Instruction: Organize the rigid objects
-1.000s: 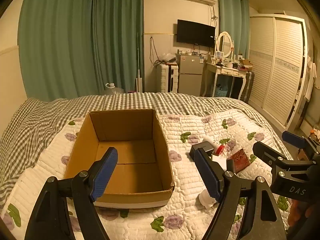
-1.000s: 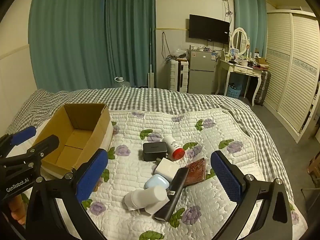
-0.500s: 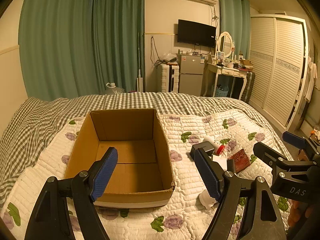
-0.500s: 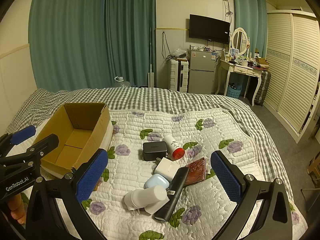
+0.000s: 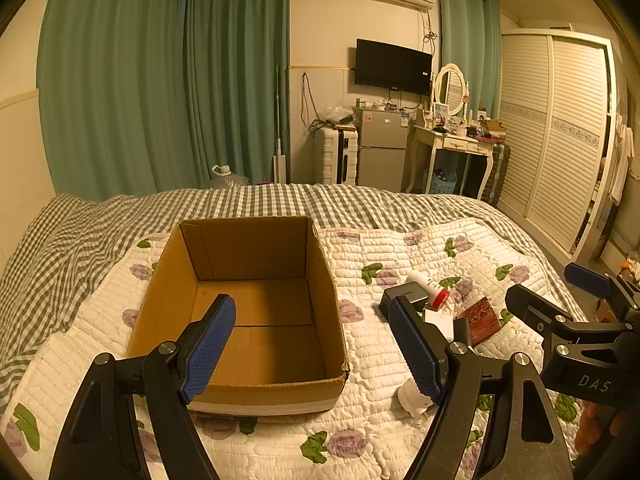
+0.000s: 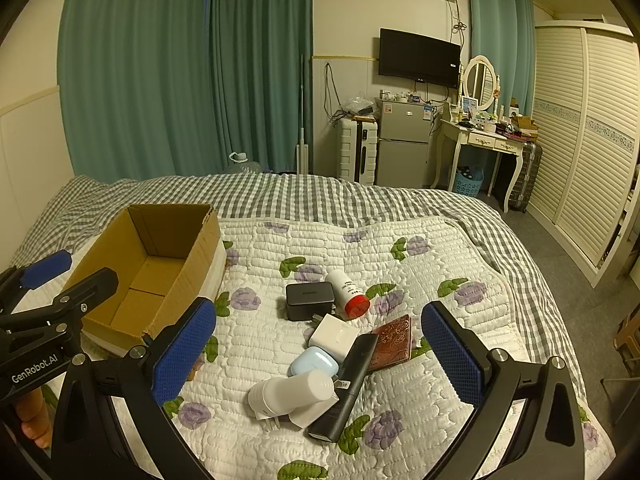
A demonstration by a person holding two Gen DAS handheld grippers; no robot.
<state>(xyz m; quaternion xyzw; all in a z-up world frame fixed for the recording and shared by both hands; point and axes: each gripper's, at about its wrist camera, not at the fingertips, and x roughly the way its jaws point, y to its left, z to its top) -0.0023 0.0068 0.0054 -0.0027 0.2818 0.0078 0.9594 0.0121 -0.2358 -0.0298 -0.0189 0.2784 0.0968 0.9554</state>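
An empty open cardboard box sits on the quilted bed. To its right lies a pile: a black charger block, a white bottle with a red cap, a white square adapter, a light blue earbud case, a black remote, a brown patterned wallet and a white plug-in cylinder. My left gripper is open and empty, in front of the box. My right gripper is open and empty, held above the pile.
The floral quilt lies over a grey checked bedspread. Beyond the bed stand green curtains, a small fridge, a white dressing table and a louvred wardrobe. The bed edge drops to the floor on the right.
Both grippers have stayed open and almost still; the views have shifted only slightly. Nothing on the bed has moved.
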